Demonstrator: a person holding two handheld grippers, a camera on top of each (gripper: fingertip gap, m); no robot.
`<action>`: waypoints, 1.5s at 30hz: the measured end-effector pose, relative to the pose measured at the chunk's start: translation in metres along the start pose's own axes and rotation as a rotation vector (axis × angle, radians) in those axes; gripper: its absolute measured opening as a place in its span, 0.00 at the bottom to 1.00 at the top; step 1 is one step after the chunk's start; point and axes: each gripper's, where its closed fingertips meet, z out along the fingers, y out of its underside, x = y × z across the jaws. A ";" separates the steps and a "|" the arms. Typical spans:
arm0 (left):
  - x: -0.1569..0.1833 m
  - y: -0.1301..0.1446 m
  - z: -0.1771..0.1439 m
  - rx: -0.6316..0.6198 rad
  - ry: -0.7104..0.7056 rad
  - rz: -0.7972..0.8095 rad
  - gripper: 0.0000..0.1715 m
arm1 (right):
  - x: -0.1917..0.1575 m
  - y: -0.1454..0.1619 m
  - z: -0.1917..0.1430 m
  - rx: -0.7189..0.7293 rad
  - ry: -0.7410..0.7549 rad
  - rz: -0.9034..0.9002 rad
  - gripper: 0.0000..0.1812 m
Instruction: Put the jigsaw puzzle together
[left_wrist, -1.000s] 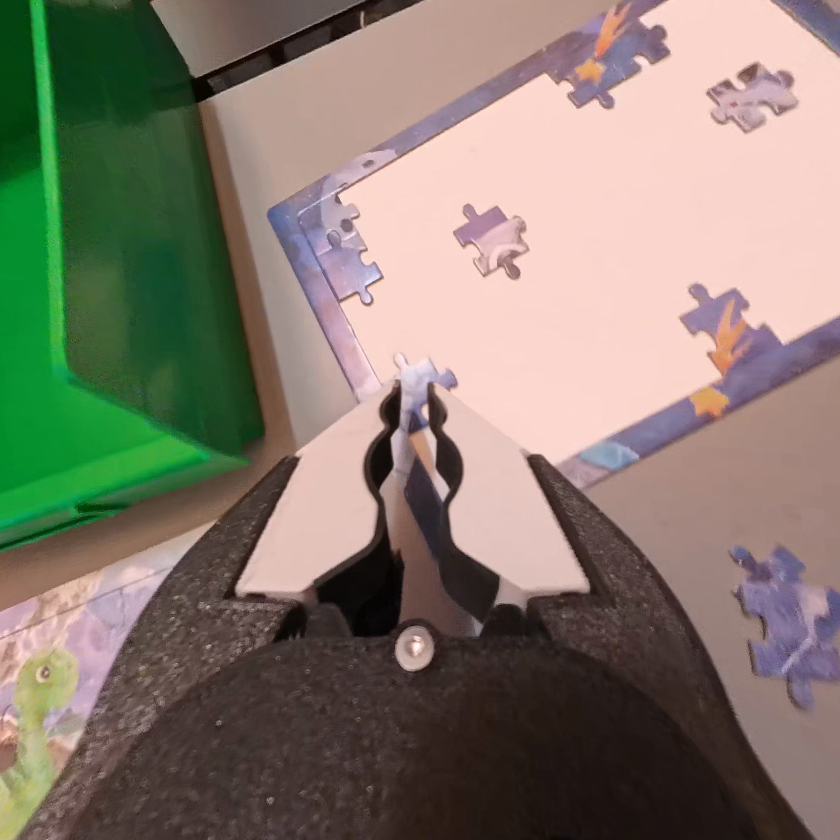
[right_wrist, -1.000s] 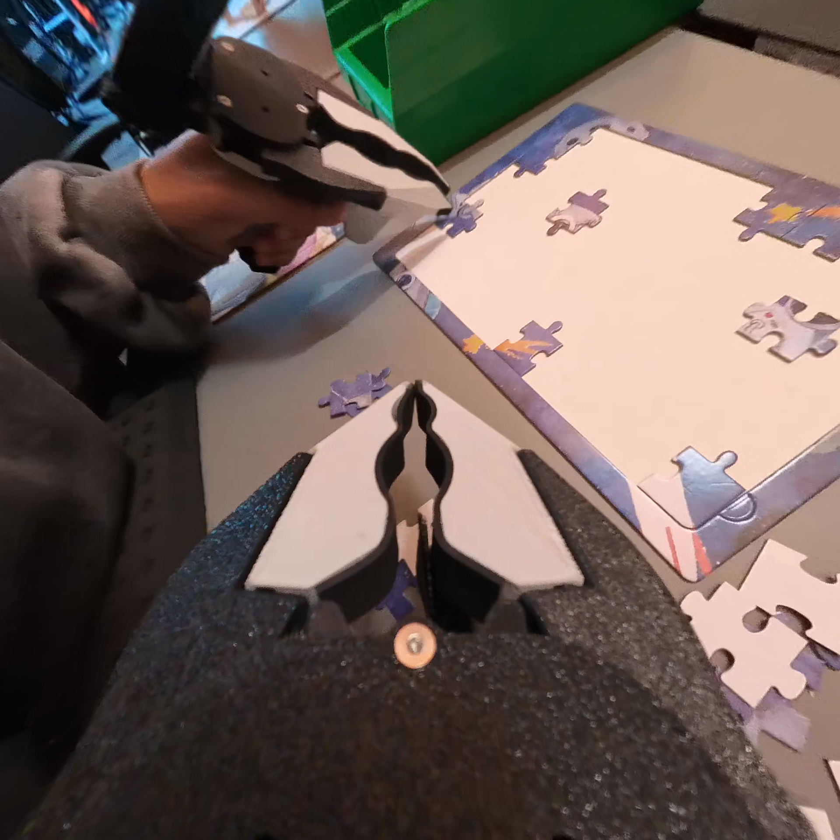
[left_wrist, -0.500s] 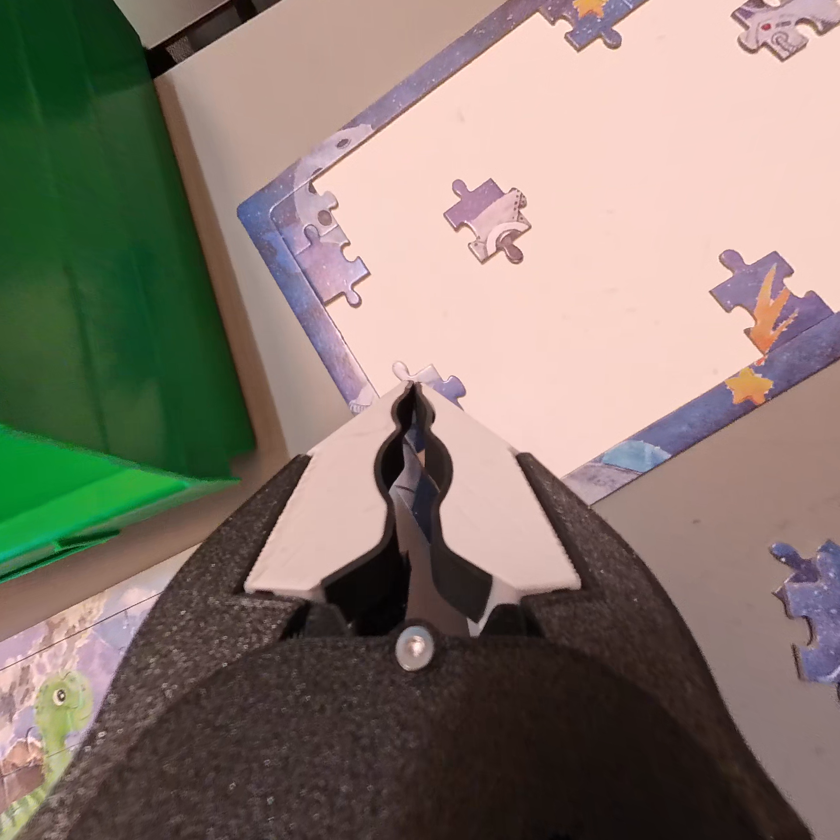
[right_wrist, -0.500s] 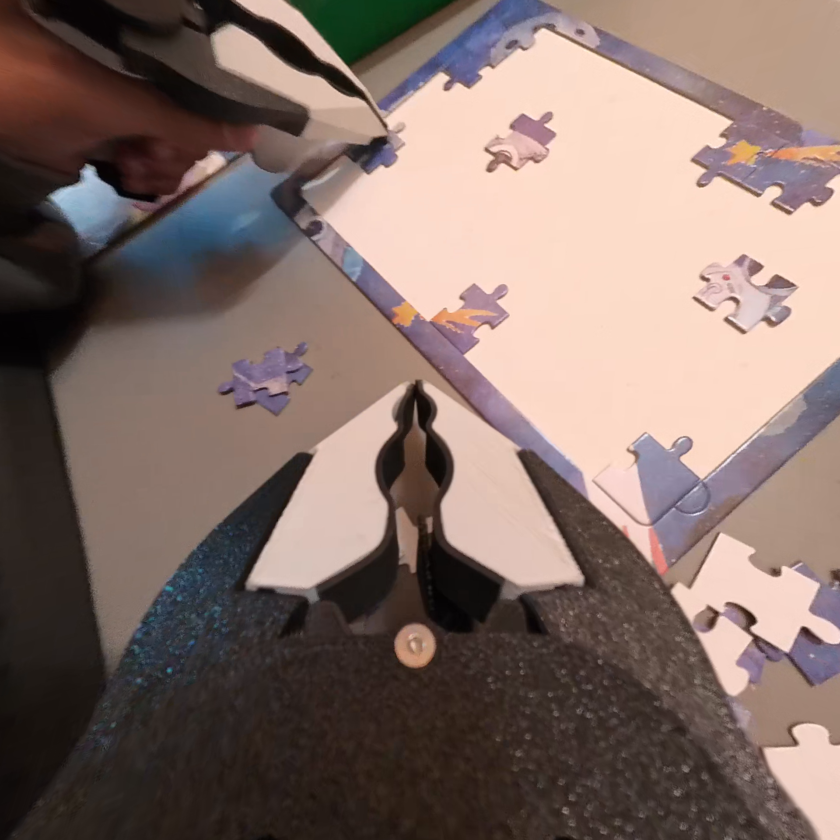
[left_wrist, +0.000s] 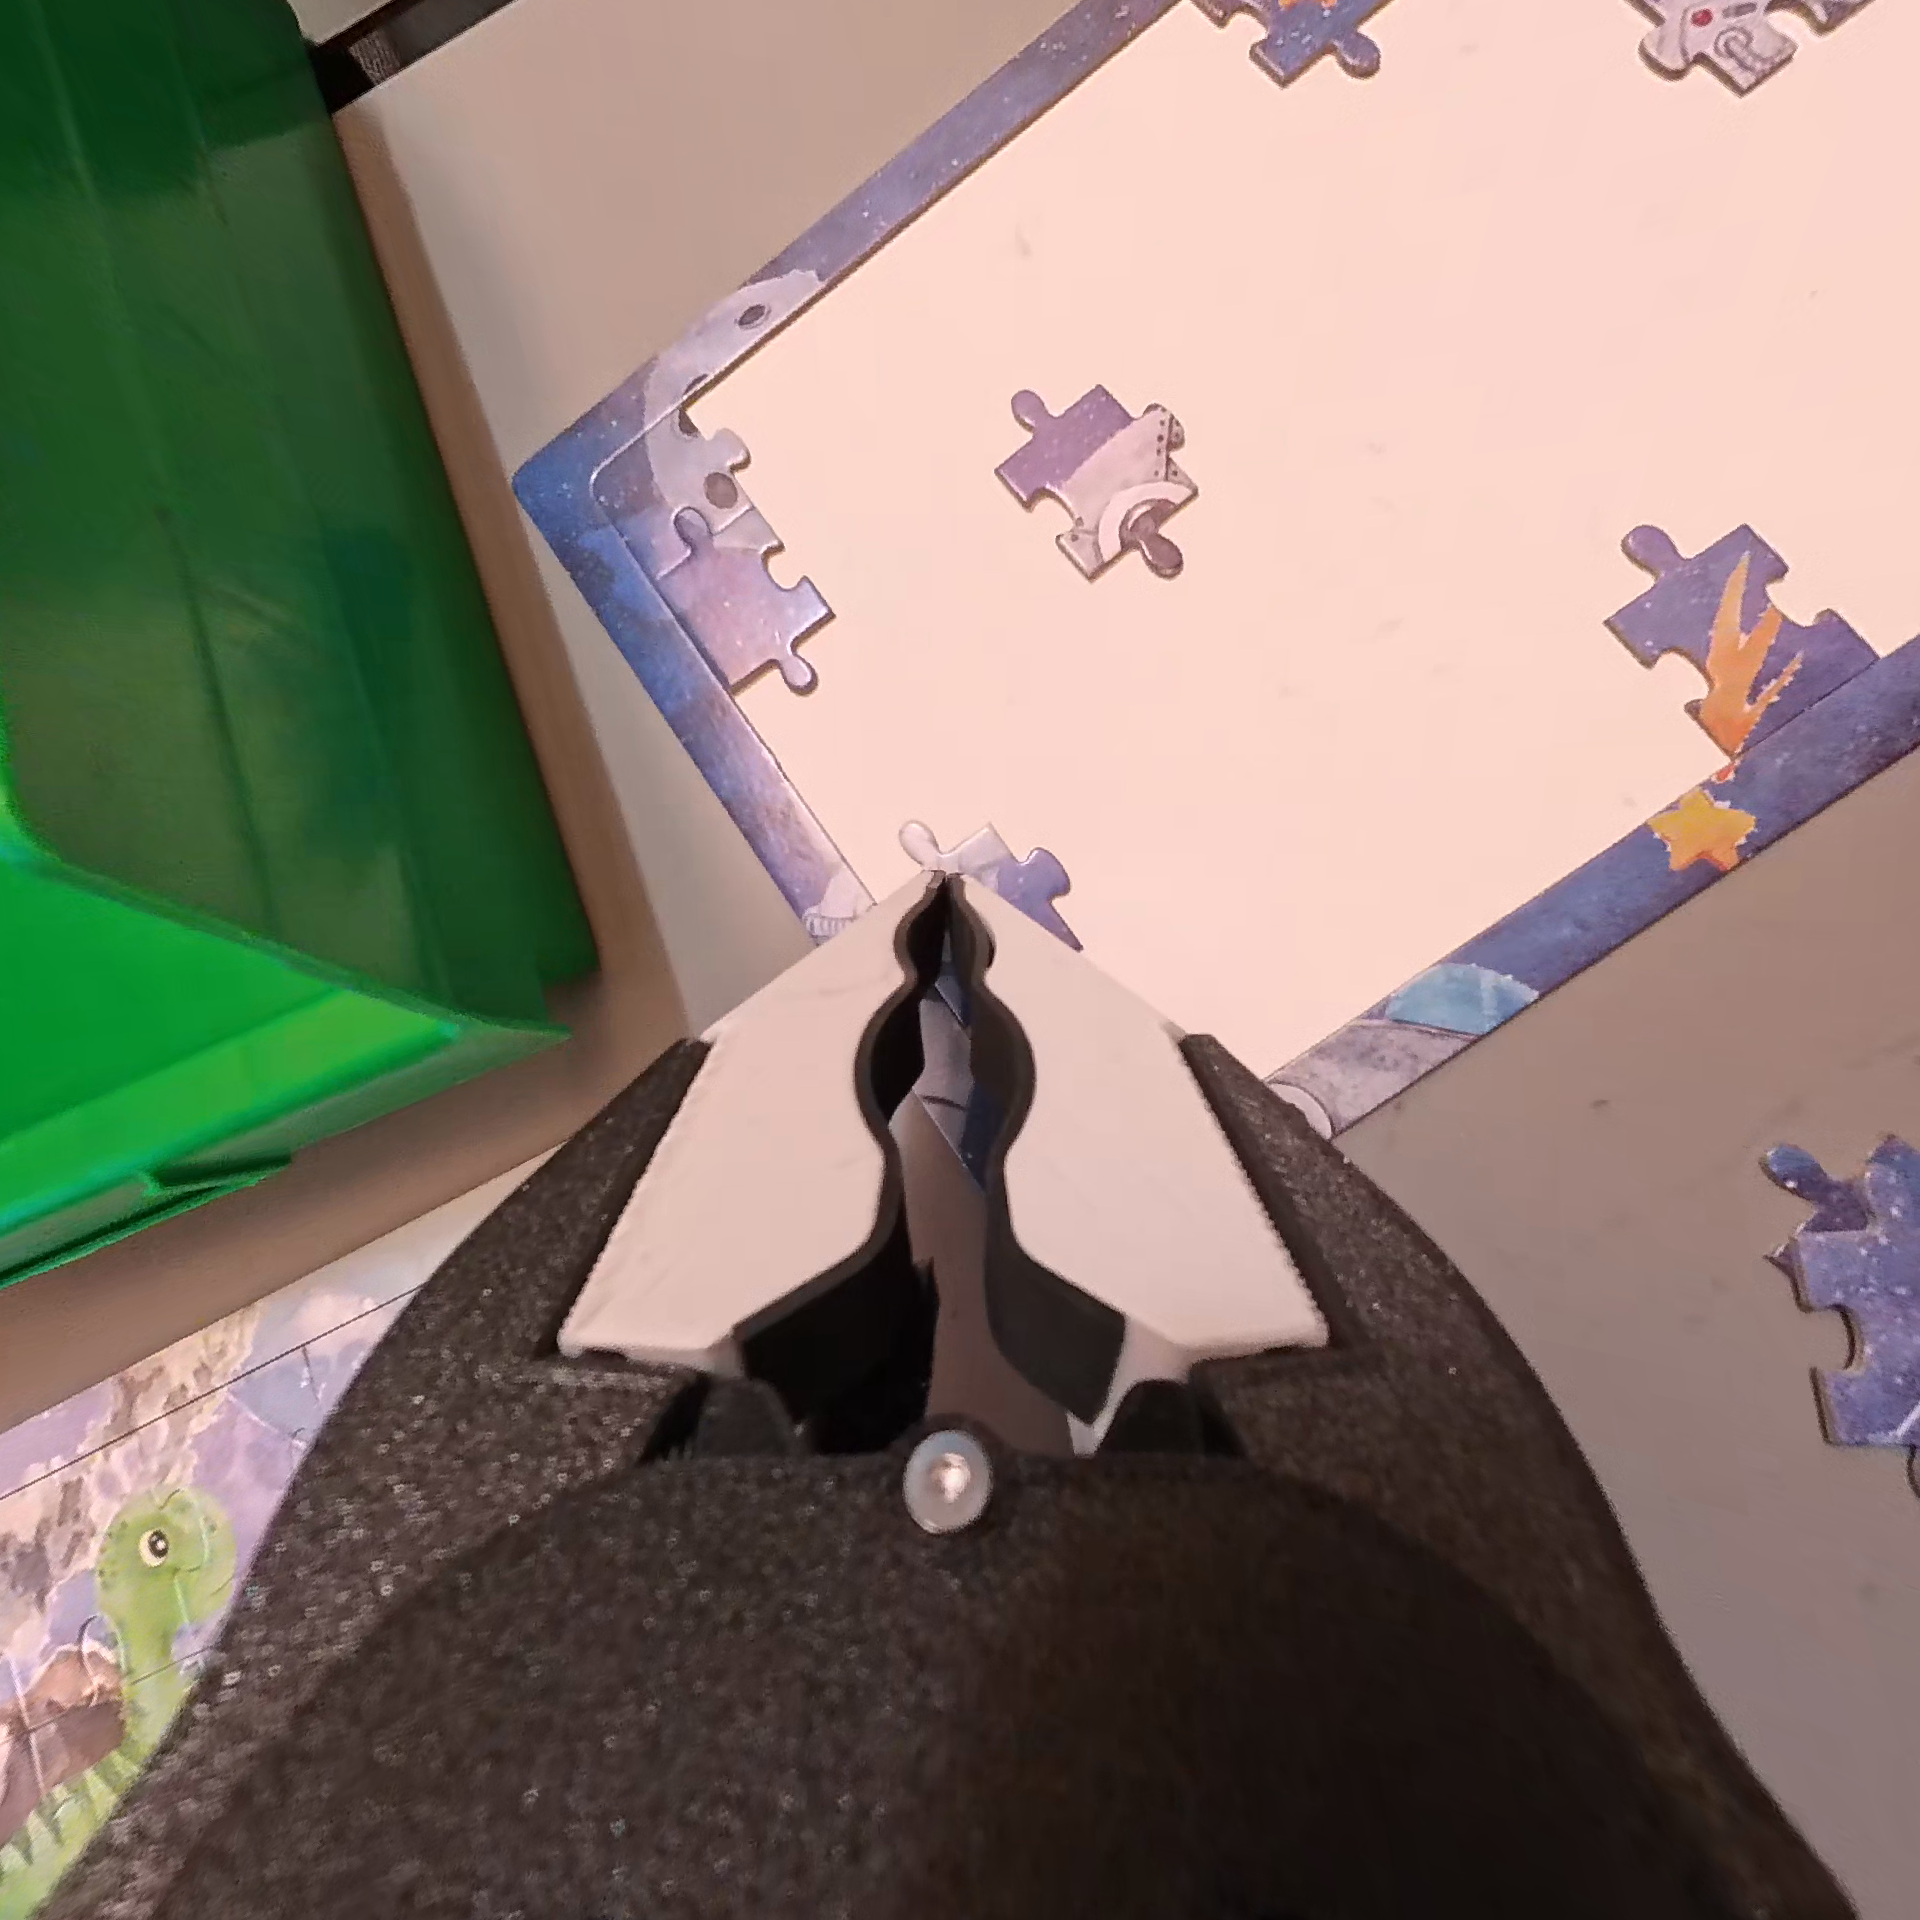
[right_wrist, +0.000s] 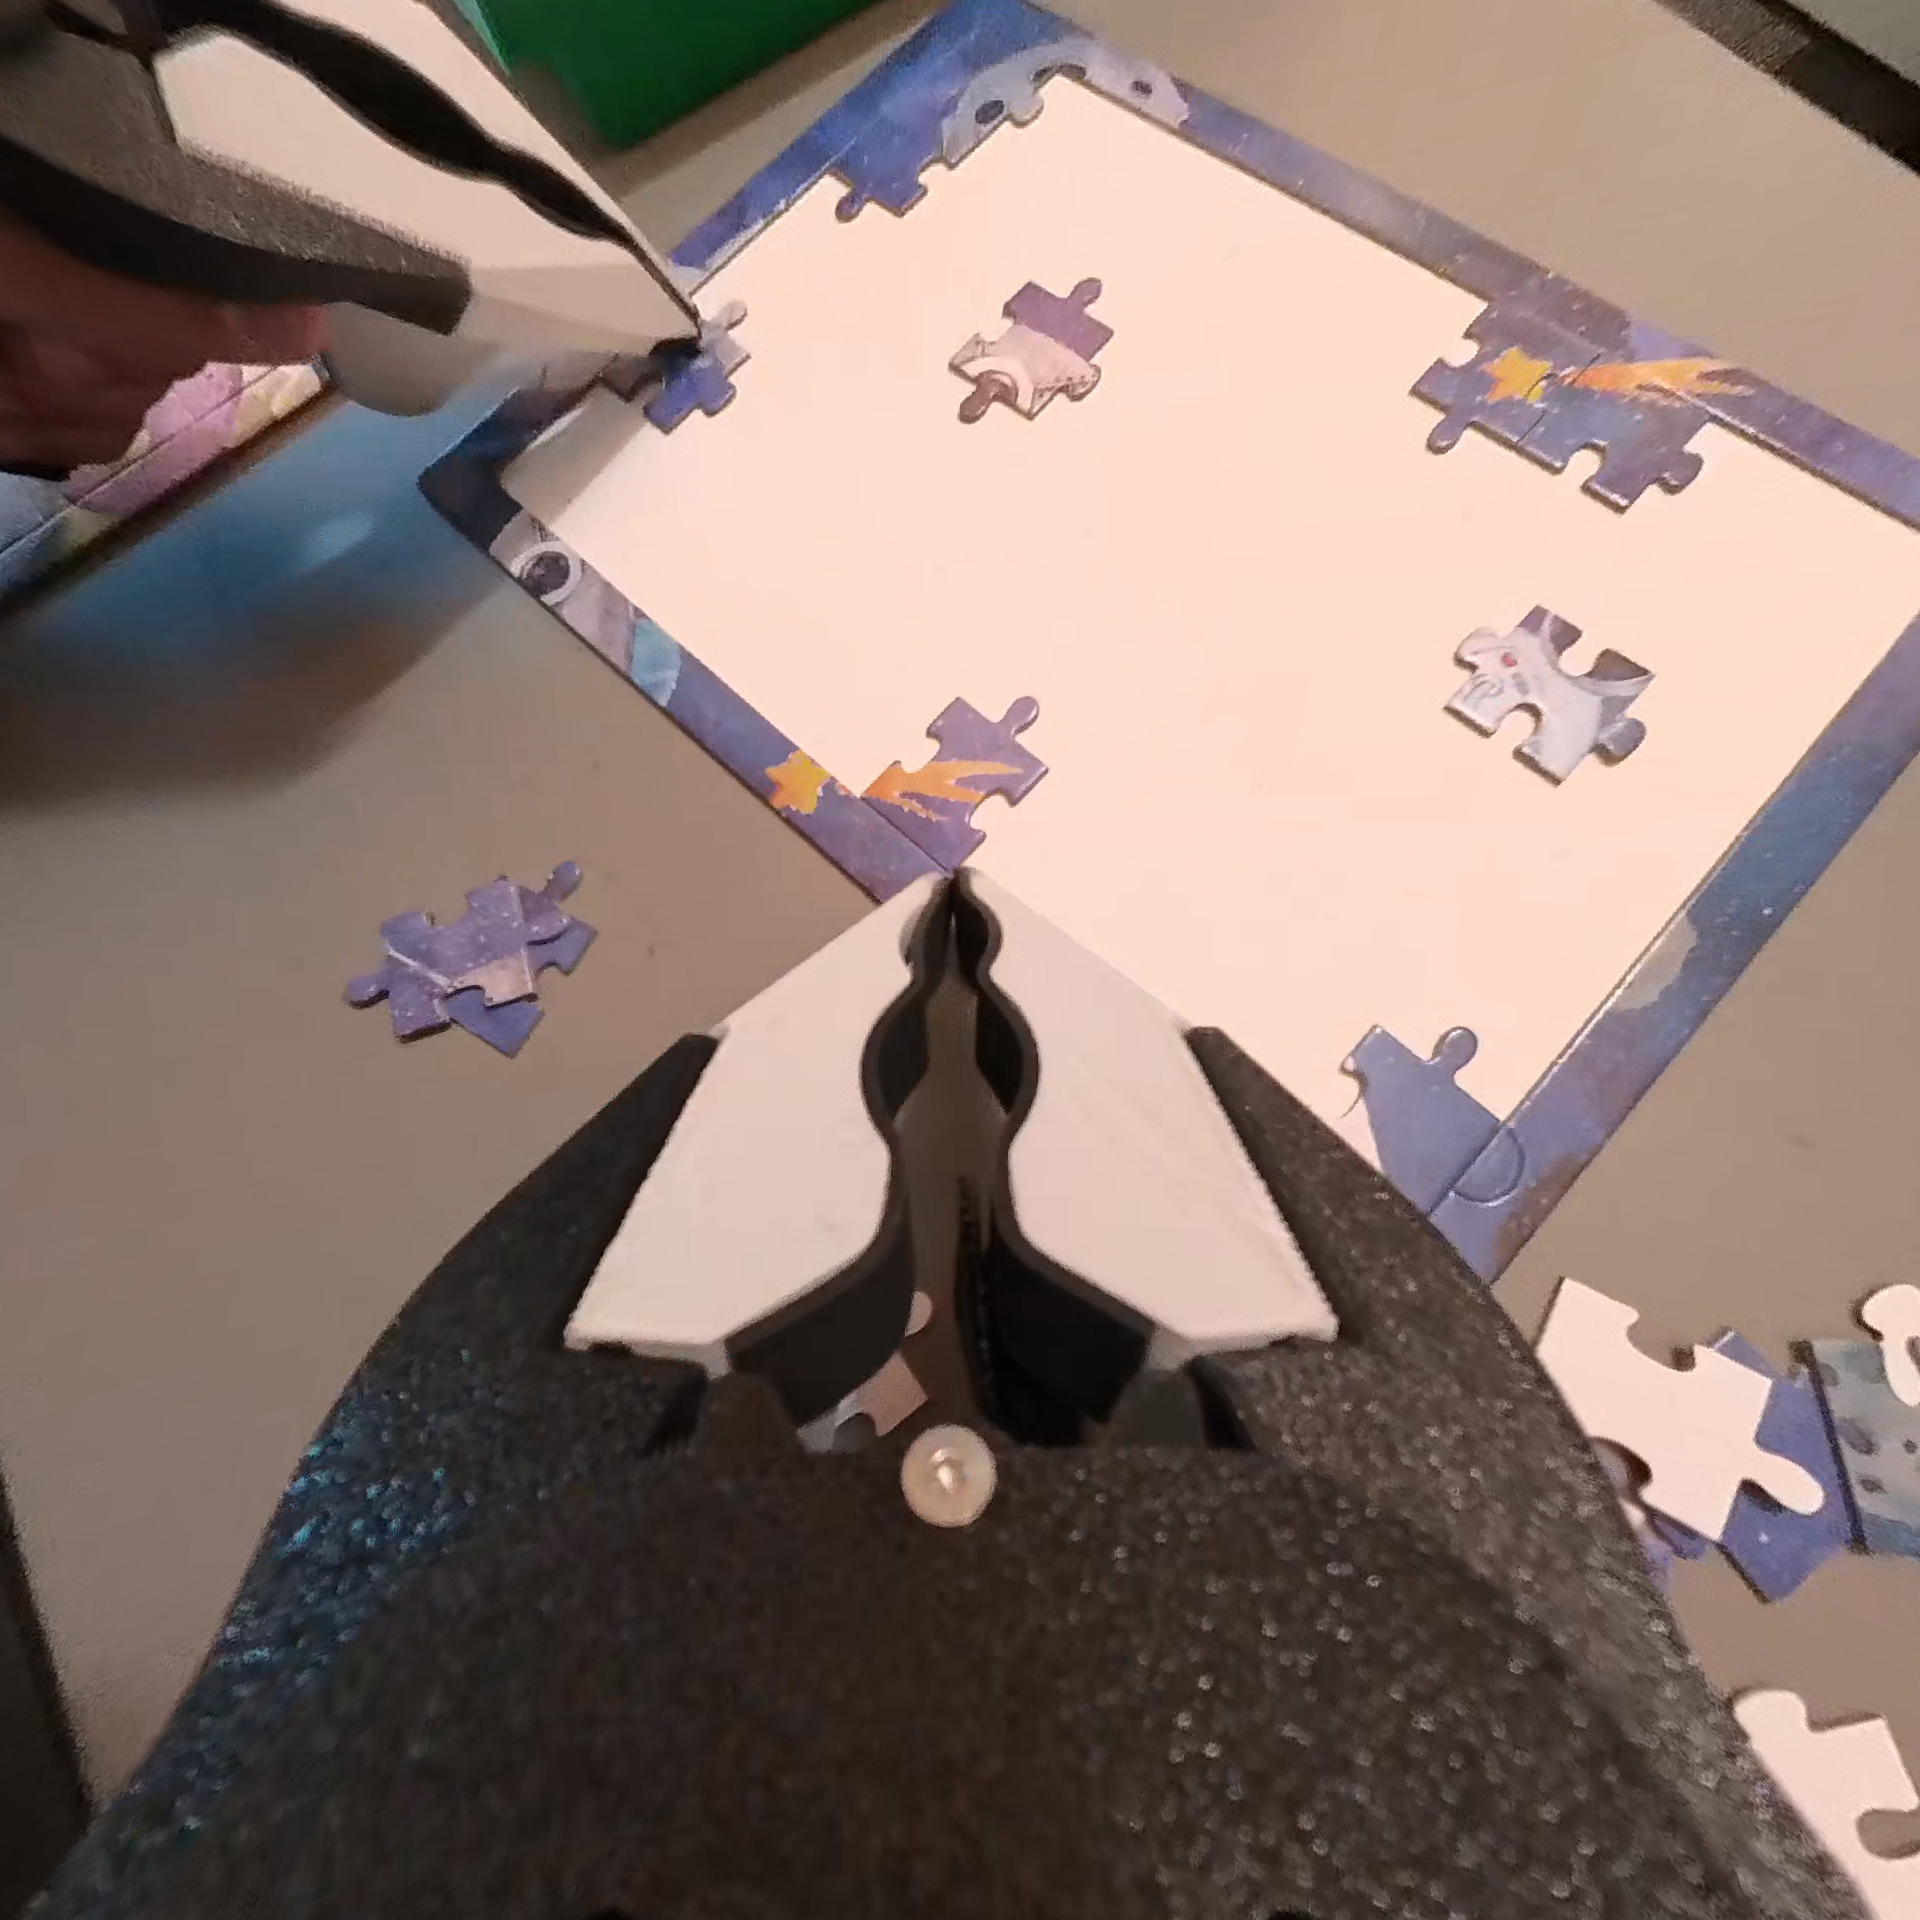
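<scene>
A grey counter (right_wrist: 260, 790) carried a blue-framed puzzle tray (right_wrist: 1766, 831), whose pale inside was mostly bare. A green bin (left_wrist: 208, 520) stood just beside the far corner of the tray.

The step in hand was judged to be the placing of one piece along the frame. The left tongs (left_wrist: 943, 881) were pressed together at the tips, and a blue-and-white piece (left_wrist: 1013, 868) lay just under and beyond them, against the inner edge of the frame. Whether this piece was pinched or only pushed flat could not be told. The right tongs (right_wrist: 954, 881) were also drawn together, and a thin piece seemed to be kept between them, edge-on, above the near side of the frame.

For the next move, the piece at the left tips would need to be pressed down until it sits level, and then the tongs lifted straight, so that it is not dragged out. After that, a place must be found for the piece on the right.

Only in the right wrist view were seen the side of the left tongs with their tips touching the piece, a small stack of loose pieces (right_wrist: 473, 961) on the counter, and a heap of overturned pieces (right_wrist: 1683, 1444) near the tray corner. Only in the left wrist view was shown a dinosaur picture (left_wrist: 135, 1590) lying beside the bin.
</scene>
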 end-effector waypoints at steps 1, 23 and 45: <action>0.000 0.000 0.000 -0.002 0.001 0.000 0.00 | 0.000 0.003 0.003 -0.019 0.004 -0.006 0.00; -0.005 0.008 -0.019 -0.001 -0.059 0.007 0.01 | 0.002 0.010 0.008 -0.029 -0.001 0.057 0.00; 0.014 0.024 -0.022 -0.055 0.076 0.031 0.00 | 0.002 0.010 0.008 -0.011 -0.028 0.078 0.00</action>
